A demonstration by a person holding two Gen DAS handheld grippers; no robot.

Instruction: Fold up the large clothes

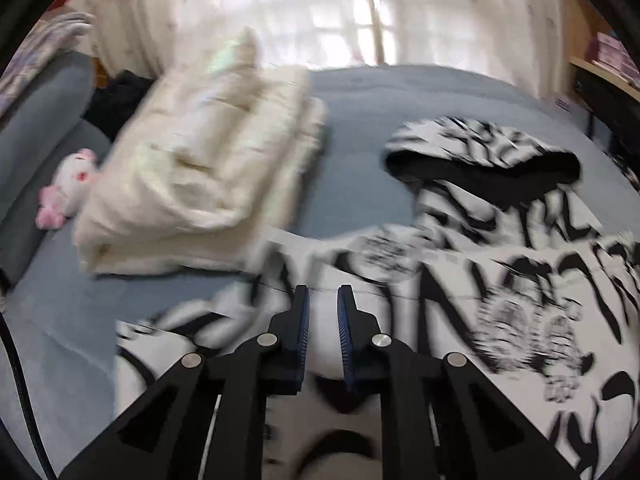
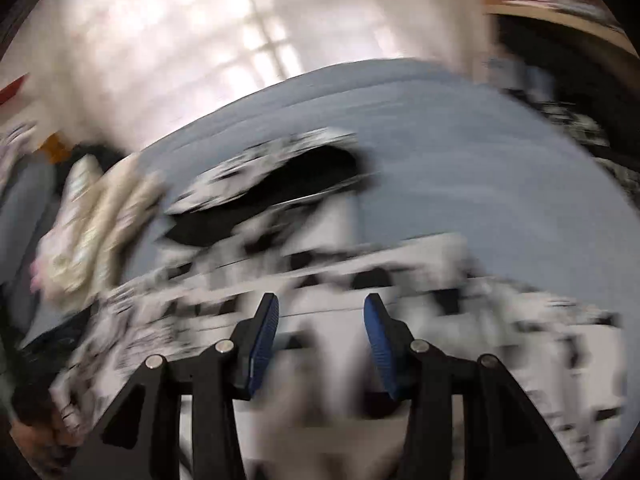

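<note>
While both the left gripper [image 1: 323,292] and right gripper [image 2: 320,302] hover with jaws parted and empty over the black-and-white hoodie [image 1: 500,264] spread on the near bed [image 1: 352,128], its soft, floppy cloth looks best pinched at a hem or sleeve edge.

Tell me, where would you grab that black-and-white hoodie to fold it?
Probably the hoodie's sleeve, lying loose across the blue bed toward the cream bundle. Come from above at its free end: it lies flat, clear of the body.

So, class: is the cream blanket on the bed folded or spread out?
Folded: the cream blanket sits as a thick stack of layers on the bed.
</note>
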